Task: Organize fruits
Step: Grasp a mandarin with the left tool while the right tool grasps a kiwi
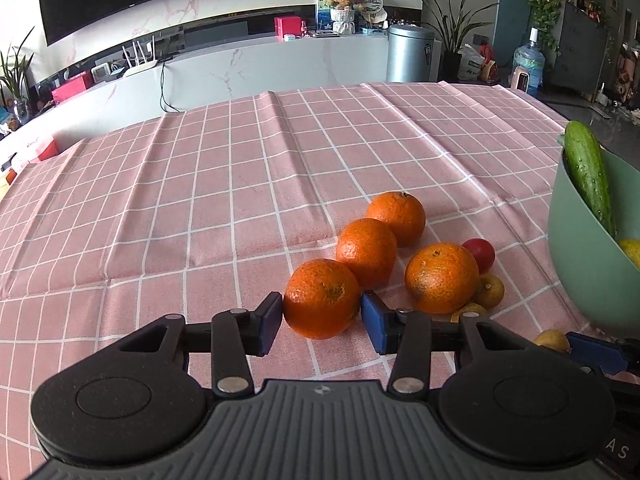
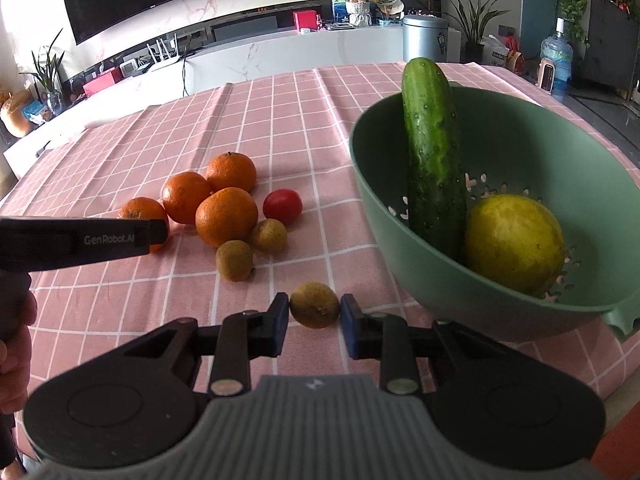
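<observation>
My left gripper [image 1: 322,312] is shut on an orange mandarin [image 1: 322,298] resting on the pink checked cloth. Three more mandarins [image 1: 366,252] lie just beyond it, with a red tomato [image 1: 480,254] and small brownish-yellow fruits [image 1: 490,290] to their right. My right gripper [image 2: 314,314] is shut on one small brownish-yellow fruit [image 2: 314,304] close to the cloth. Two similar fruits [image 2: 234,260] lie ahead of it to the left. The green colander bowl [image 2: 400,216] to the right holds a cucumber [image 2: 434,160] and a yellow-green citrus [image 2: 514,242].
The left gripper's body [image 2: 80,242] reaches in from the left in the right wrist view. The table's far edge [image 1: 280,94] faces a white counter. The bowl [image 1: 580,264] stands near the table's right edge.
</observation>
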